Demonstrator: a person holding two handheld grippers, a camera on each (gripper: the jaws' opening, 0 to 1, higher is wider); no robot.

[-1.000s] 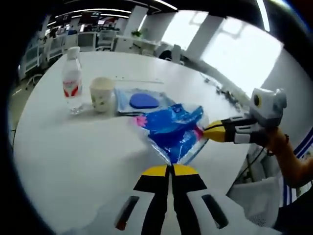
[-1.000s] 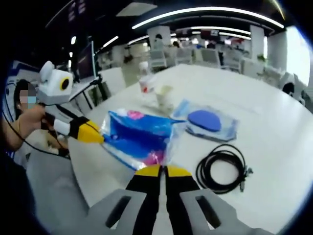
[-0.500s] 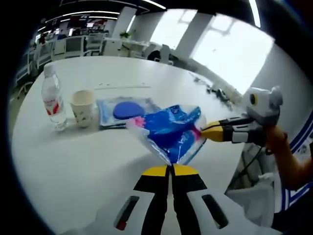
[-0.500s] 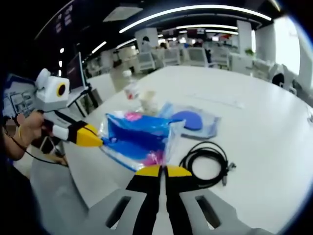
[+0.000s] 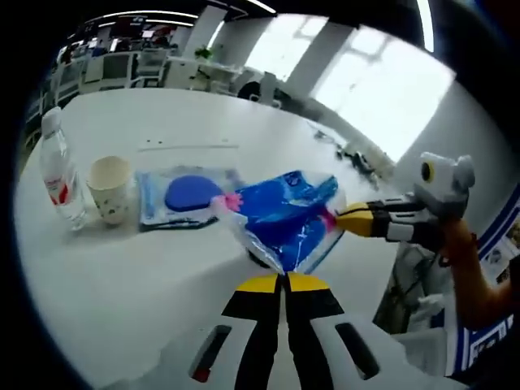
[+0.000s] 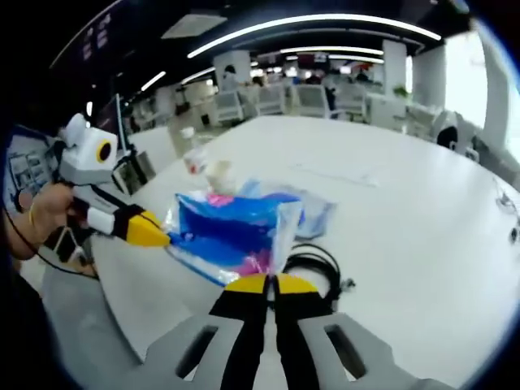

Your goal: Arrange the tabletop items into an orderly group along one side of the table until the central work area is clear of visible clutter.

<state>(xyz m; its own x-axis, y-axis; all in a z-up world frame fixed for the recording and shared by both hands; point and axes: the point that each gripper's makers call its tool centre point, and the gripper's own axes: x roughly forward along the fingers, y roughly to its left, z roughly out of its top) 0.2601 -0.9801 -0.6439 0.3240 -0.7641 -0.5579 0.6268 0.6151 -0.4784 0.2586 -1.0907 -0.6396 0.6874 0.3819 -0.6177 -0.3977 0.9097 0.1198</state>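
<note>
A blue plastic bag (image 5: 284, 213) with pink spots hangs just above the white table (image 5: 122, 268), stretched between both grippers. My left gripper (image 5: 284, 279) is shut on its near corner, and the right gripper (image 5: 340, 218) pinches its far edge from the right. In the right gripper view, my right gripper (image 6: 266, 282) is shut on the bag (image 6: 231, 231), and the left gripper (image 6: 160, 237) grips the opposite edge. A coiled black cable (image 6: 318, 266) lies partly under the bag.
A water bottle (image 5: 55, 172) and a paper cup (image 5: 110, 188) stand together at the left. Beside them lies a clear pouch with a blue oval (image 5: 183, 193). Office desks and chairs stand beyond the table. A person's hand (image 6: 45, 207) holds the left gripper.
Both grippers have carried the bag across the table. It now hangs over the cable and in front of the pouch. Bottle, cup and pouch have not moved on the table.
</note>
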